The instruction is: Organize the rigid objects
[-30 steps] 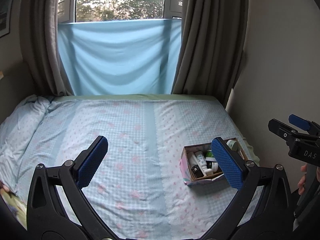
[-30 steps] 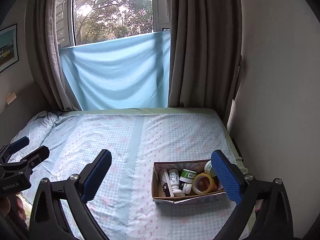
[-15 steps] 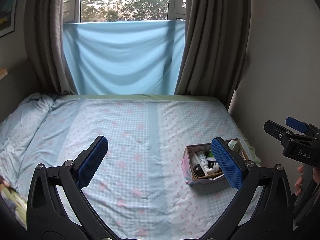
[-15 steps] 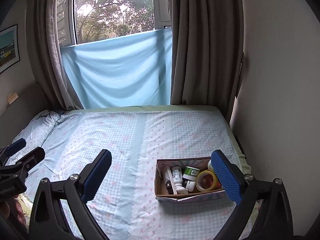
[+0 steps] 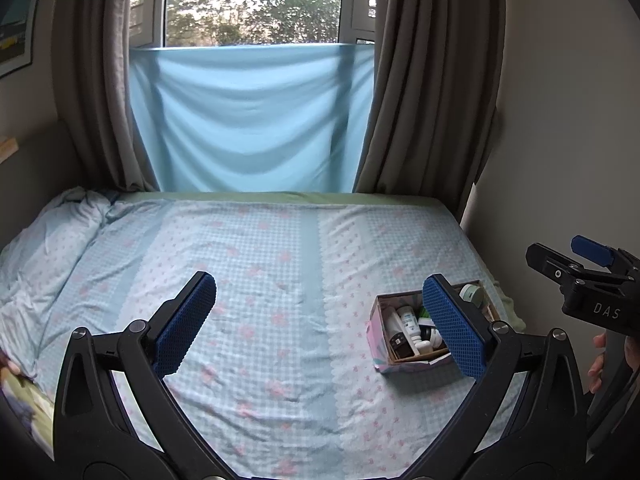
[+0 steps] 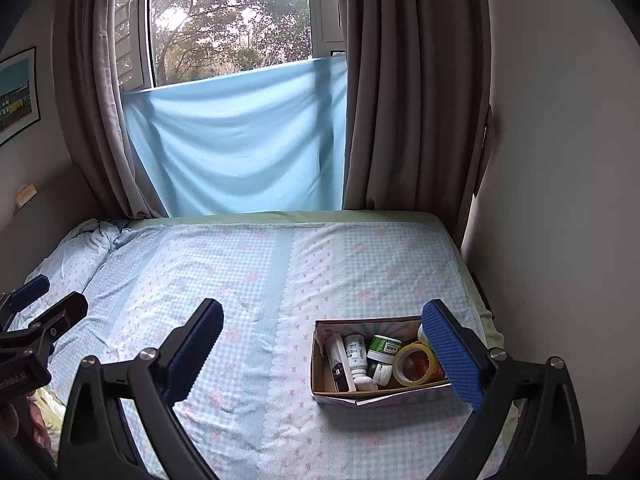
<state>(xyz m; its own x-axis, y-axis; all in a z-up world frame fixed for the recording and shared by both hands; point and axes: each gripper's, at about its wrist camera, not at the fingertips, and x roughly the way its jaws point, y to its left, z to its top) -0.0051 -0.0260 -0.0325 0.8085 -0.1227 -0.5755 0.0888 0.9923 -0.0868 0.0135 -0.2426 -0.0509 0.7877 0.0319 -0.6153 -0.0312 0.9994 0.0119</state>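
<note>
Behind the bed, grey-brown curtains (image 6: 416, 92) frame a window whose lower half is covered by a pale blue cloth (image 6: 240, 140). Spread over the bed is a light blue checked sheet with pink flowers (image 5: 260, 280). On its right side, near the wall, sits a small open cardboard box (image 6: 360, 394) holding white plastic bottles (image 6: 356, 354), a green-labelled jar (image 6: 384, 348) and a yellow roll of tape (image 6: 414, 364). Above the sheet, the left gripper (image 5: 320, 324) hangs with its blue-padded jaws spread wide and nothing between them. Likewise released and empty, the right gripper (image 6: 322, 352) is over the box
</note>
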